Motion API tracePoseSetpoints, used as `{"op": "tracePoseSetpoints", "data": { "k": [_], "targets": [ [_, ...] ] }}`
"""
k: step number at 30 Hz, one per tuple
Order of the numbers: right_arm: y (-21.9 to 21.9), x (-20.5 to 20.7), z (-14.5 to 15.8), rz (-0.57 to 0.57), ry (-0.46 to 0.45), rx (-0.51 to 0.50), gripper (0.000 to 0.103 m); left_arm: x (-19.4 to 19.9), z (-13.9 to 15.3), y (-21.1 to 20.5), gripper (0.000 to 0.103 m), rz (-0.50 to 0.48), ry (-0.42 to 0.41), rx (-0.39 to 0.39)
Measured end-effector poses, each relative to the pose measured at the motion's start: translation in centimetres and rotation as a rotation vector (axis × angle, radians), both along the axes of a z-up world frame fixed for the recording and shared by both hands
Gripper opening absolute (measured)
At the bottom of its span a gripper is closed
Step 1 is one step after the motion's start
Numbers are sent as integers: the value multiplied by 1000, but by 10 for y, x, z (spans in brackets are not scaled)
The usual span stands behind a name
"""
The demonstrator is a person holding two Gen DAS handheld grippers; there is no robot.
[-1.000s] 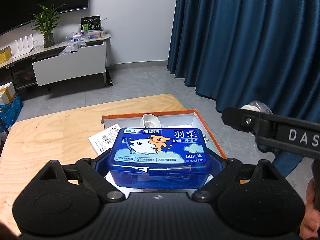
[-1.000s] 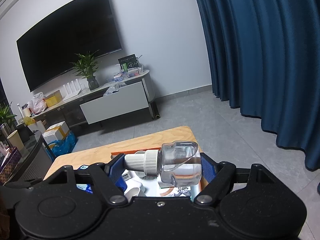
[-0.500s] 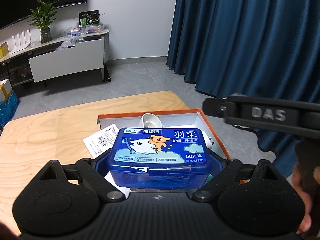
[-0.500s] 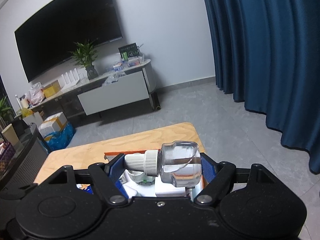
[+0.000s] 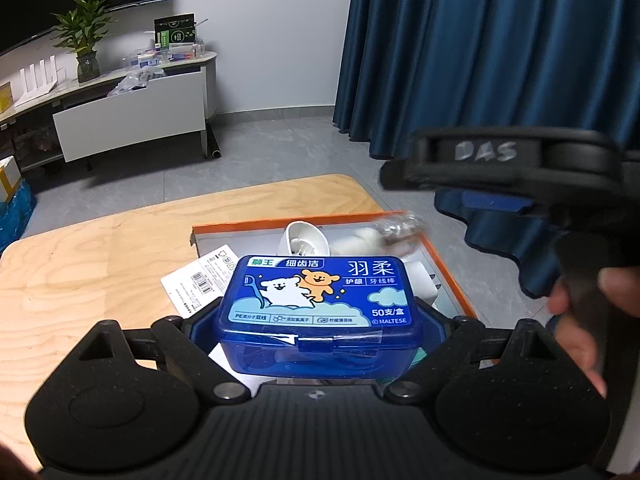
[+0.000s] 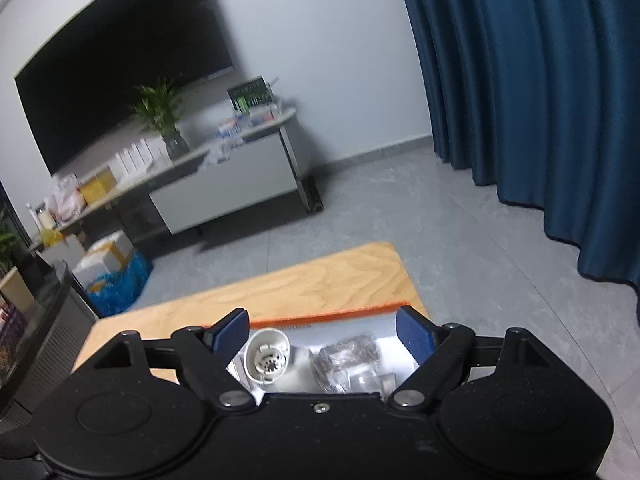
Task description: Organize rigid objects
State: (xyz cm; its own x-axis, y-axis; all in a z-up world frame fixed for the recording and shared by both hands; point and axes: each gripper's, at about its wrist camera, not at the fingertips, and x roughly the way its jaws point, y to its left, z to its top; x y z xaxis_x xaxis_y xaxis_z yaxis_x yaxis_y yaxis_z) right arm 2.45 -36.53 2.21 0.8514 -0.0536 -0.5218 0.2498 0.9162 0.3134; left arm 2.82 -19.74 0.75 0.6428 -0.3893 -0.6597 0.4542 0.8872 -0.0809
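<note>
**Clear bottle released into orange tray; blue box pending**

Right claw (image 6: pixel 320 334): jaws opening, now empty, where half a second ago they gripped the clear bottle (image 5: pixel 394 232). Bottle: blurred, inside the orange-rimmed tray (image 5: pixel 452 276) on the counter (image 5: pixel 100 264), beside the white cap (image 5: pixel 306 242). Left claw (image 5: pixel 320 316): clamped on the blue floss box (image 5: pixel 320 304), above the tray's near end. Judged: one item filed, box next.

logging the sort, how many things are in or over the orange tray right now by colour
blue: 1, floss box shut in the left gripper
white: 2, cup, block
clear: 1, bottle below the opening right gripper
total: 4, tray aside
</note>
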Motion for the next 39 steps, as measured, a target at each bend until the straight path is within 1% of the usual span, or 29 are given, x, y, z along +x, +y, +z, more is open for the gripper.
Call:
{"op": "tracePoseSetpoints", "data": {
  "k": [3,9,12,14,18,23,29,34,39],
  "targets": [
    [-3,-10,5,-20,-12,-6,96,2,-2,-2,95,-1,7,-1],
    [-2,-38,16,-38,-72,-15,96,6,-6,-11,95,-26,13,0],
    [1,-50,18,-48,-77,-31,96,7,-8,-19,96,-45,17,19],
    [2,-56,20,-51,-82,-28,96,5,-7,-18,100,-48,20,9],
    [3,-69,23,-57,-100,-21,96,-2,-3,-14,100,-36,13,11],
    [12,-86,26,-58,-105,-38,98,-12,7,-4,103,-16,8,-1],
    [27,-109,23,-46,-77,-83,99,-39,18,7,103,9,-12,17],
    [43,-130,19,-37,-47,-135,99,-63,20,14,103,61,-16,44],
    [47,-151,8,-37,-21,-126,99,-82,13,21,103,108,20,52]
  ]
}}
